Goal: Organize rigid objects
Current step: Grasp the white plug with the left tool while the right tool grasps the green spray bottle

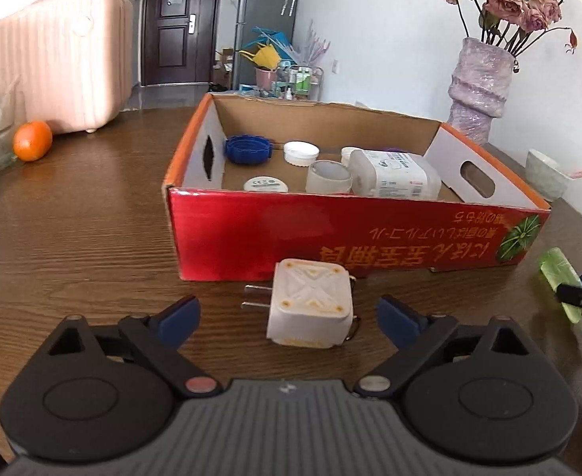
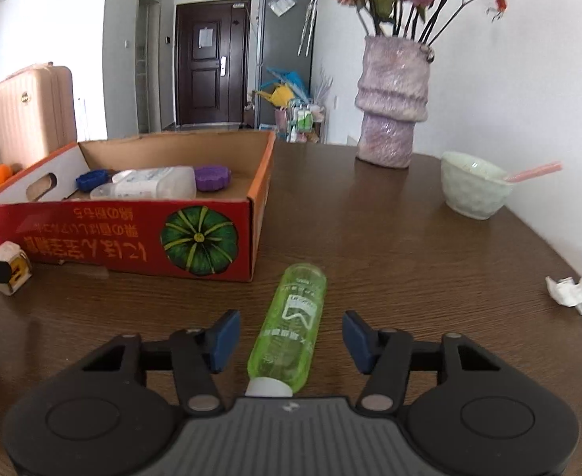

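Note:
A white plug adapter (image 1: 311, 303) lies on the wooden table just in front of the red cardboard box (image 1: 330, 230). My left gripper (image 1: 289, 319) is open, with one finger on each side of the adapter and not touching it. A green bottle (image 2: 291, 329) lies on the table with its white cap toward me. My right gripper (image 2: 289, 341) is open around the bottle, with gaps on both sides. The box (image 2: 132, 234) holds a blue lid (image 1: 247, 150), white lids, a clear cup and a white bottle (image 1: 394, 174). The adapter also shows in the right wrist view (image 2: 9, 267).
A purple vase (image 2: 392, 115) with dried roses stands at the back right, with a pale green bowl (image 2: 473, 190) and spoon beside it. Crumpled tissue (image 2: 581, 287) lies at the right edge. An orange (image 1: 32, 140) and a pink suitcase (image 1: 52, 59) are at the far left.

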{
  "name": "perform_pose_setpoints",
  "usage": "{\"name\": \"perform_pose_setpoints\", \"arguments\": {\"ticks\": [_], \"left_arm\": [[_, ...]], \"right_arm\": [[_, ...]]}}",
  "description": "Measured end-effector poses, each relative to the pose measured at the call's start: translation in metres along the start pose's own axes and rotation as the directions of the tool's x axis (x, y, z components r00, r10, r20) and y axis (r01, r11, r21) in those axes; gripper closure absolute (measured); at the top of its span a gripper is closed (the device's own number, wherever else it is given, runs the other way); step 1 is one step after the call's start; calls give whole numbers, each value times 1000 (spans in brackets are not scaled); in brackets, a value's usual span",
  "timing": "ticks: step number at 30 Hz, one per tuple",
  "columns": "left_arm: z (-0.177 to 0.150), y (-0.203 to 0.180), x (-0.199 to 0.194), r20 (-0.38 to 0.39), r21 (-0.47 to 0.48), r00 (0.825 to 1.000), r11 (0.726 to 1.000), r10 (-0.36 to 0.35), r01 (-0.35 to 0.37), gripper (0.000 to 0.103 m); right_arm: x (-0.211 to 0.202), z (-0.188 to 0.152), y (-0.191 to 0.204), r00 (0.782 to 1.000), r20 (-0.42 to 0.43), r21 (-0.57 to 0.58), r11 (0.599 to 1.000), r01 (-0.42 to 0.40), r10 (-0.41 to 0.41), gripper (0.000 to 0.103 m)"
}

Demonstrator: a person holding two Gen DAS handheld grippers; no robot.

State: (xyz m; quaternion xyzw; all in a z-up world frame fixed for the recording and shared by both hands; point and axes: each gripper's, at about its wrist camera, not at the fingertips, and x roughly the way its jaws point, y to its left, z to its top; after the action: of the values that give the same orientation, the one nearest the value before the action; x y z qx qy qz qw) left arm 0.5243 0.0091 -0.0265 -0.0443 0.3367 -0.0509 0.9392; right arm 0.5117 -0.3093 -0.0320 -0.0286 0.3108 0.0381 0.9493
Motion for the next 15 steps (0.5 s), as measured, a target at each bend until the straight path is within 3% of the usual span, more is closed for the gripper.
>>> {"name": "perform_pose_setpoints", "arguments": {"ticks": [7,9,15], "left_arm": [[2,3,10,-9,-6,1000,1000,-14,14,26],[2,3,9,-3,-3,999,999,-33,33,37],[-4,-5,-4,5,23,1000,999,-29,29,38]], "right_arm": [[17,-1,6,1000,-18,-3,1000,-24,24,56],[18,1,5,999,-20,8,999,-31,31,72],[12,-2,7,999,-25,14,999,-44,44,72]]}}
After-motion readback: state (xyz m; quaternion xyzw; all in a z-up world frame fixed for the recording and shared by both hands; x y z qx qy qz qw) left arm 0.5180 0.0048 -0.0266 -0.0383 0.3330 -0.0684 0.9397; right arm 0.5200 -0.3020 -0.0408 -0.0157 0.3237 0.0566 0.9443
